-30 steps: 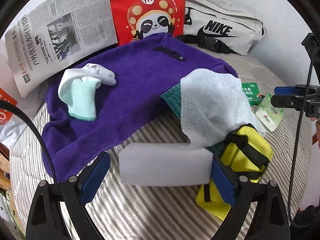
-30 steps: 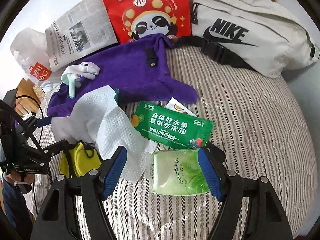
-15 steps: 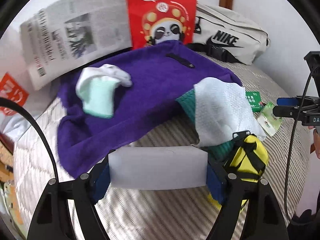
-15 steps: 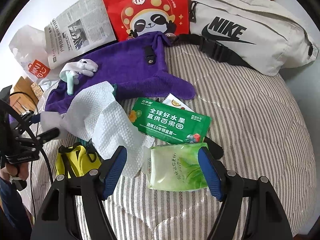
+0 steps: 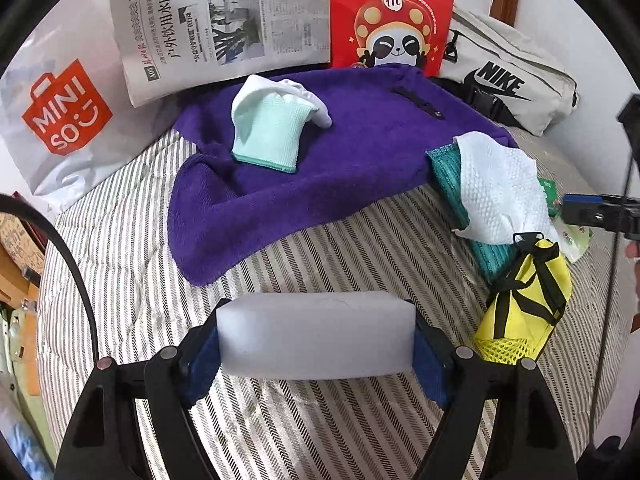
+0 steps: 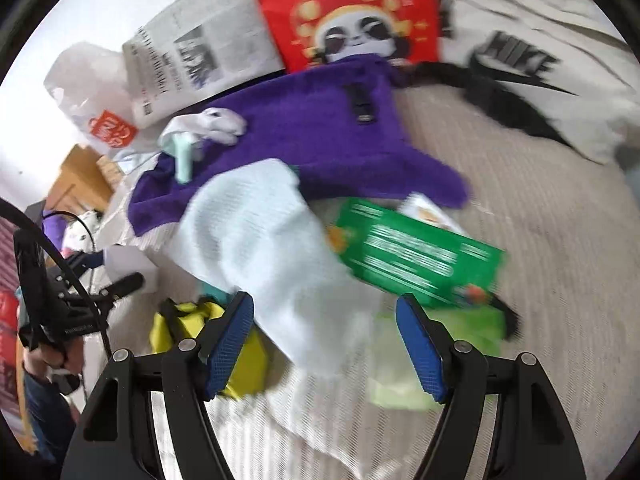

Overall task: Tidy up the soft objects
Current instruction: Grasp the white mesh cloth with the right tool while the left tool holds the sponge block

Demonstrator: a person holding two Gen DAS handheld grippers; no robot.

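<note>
The white sponge block (image 5: 316, 334) sits right between the two blue pads of the left gripper (image 5: 316, 344); the pads press on its two short ends, so the left tongs are closed tight on it; its long side runs across, from one pad to the other. It looks lifted a little above the striped bed cover (image 5: 360, 240); I cannot tell how high.

Take the purple towel (image 5: 320, 168) as the middle of things. The sponge is on the near side of it, toward the camera; a mint and white glove (image 5: 276, 128) lies on top of it; a white paper towel (image 5: 496, 192) lies at its right edge, over a teal cloth (image 5: 448, 180); a yellow pouch (image 5: 528, 288) lies near that, closer to the camera. Behind the purple towel stand a newspaper (image 5: 224, 24), a red panda bag (image 5: 392, 16) and a Nike bag (image 5: 508, 76).

The right gripper (image 6: 326, 344) is wide open and holds nothing; its picture is blurry. The paper towel (image 6: 260, 232) lies straight ahead of it and reaches down between its pads, so the right hand is the nearer one for that; a green packet (image 6: 416, 252) lies to the right of the paper towel.

I think the next move is to put the sponge down in a tidy spot; the purple towel lies straight ahead of the left tongs.
</note>
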